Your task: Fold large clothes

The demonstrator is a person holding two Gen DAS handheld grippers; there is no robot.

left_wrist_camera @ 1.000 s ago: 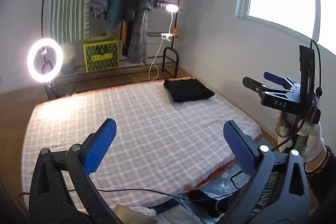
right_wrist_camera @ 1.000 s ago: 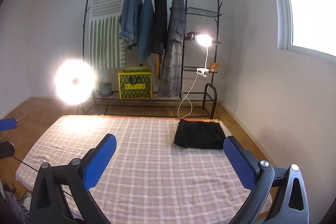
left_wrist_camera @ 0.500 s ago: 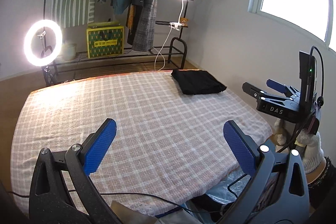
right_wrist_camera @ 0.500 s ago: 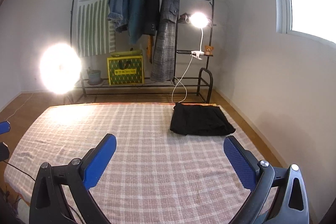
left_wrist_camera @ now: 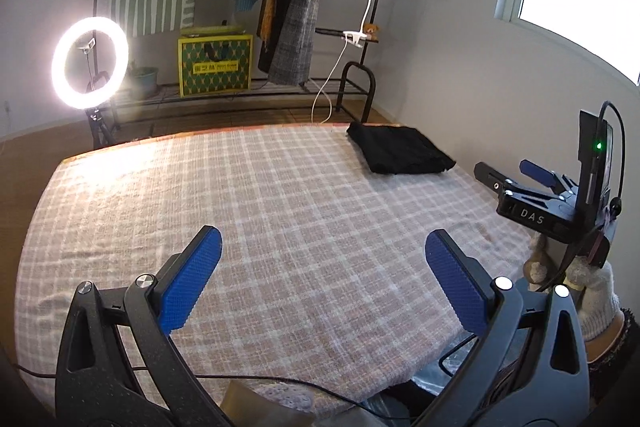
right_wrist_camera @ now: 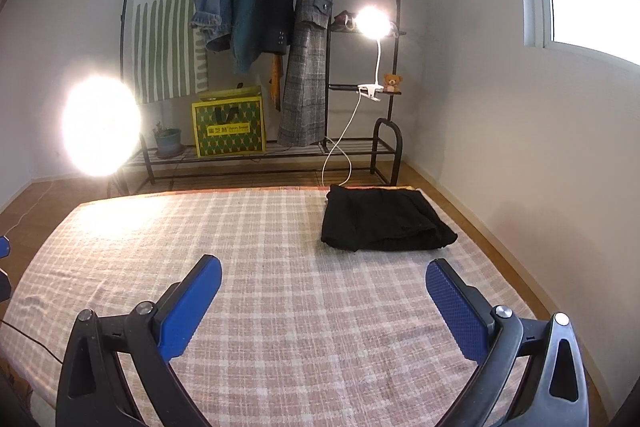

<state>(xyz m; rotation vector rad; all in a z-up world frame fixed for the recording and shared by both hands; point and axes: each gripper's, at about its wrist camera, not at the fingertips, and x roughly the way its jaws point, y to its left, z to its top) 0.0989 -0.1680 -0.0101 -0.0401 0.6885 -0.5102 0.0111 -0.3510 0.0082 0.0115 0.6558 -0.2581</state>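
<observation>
A folded black garment [right_wrist_camera: 384,223] lies at the far right corner of the checked bed cover [right_wrist_camera: 260,287]; it also shows in the left wrist view [left_wrist_camera: 400,149]. My left gripper [left_wrist_camera: 322,267] is open and empty above the near edge of the cover [left_wrist_camera: 280,211]. My right gripper [right_wrist_camera: 320,291] is open and empty above the cover, short of the garment. In the left wrist view the right gripper [left_wrist_camera: 516,175] is seen from the side at the right, held by a gloved hand.
A clothes rack [right_wrist_camera: 280,27] with hanging jackets stands beyond the bed. A lit ring light [left_wrist_camera: 90,67] stands at the far left, a clip lamp [right_wrist_camera: 372,23] on the rack. A wall runs along the right. Cables and bags lie below the near edge [left_wrist_camera: 280,395].
Both grippers have moved forward and tilted down over the bed; the cover and the black garment look nearer. Both stay open.
</observation>
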